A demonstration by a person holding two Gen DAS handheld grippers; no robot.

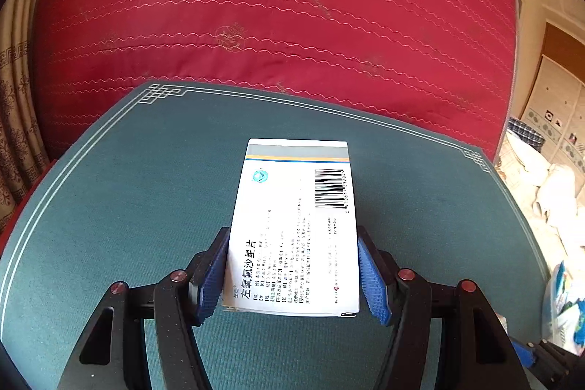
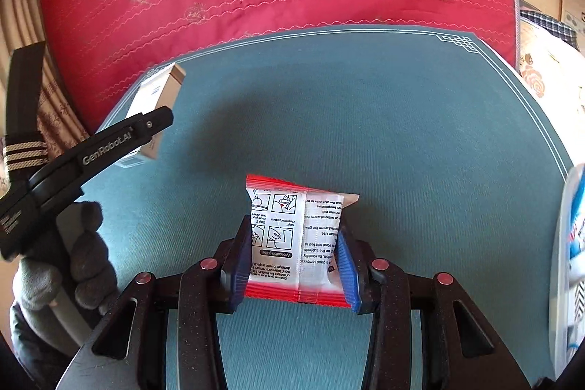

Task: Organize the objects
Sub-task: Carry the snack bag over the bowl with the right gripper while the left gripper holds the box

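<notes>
My left gripper (image 1: 292,243) is shut on a white medicine box (image 1: 296,225) with a barcode and Chinese print, holding it above the teal mat (image 1: 128,207). My right gripper (image 2: 294,240) is shut on a red-and-white sachet (image 2: 296,240) printed with application drawings, just above the mat (image 2: 402,152). In the right wrist view the left gripper (image 2: 161,119) shows at the left with the box (image 2: 157,94) in it, held by a gloved hand (image 2: 87,251).
A red quilted cover (image 1: 274,6) lies behind the mat. Patterned curtains (image 1: 14,134) hang at the left. White cloths and clutter (image 1: 541,178) lie at the right. A white container with blue items (image 2: 574,243) stands at the mat's right edge.
</notes>
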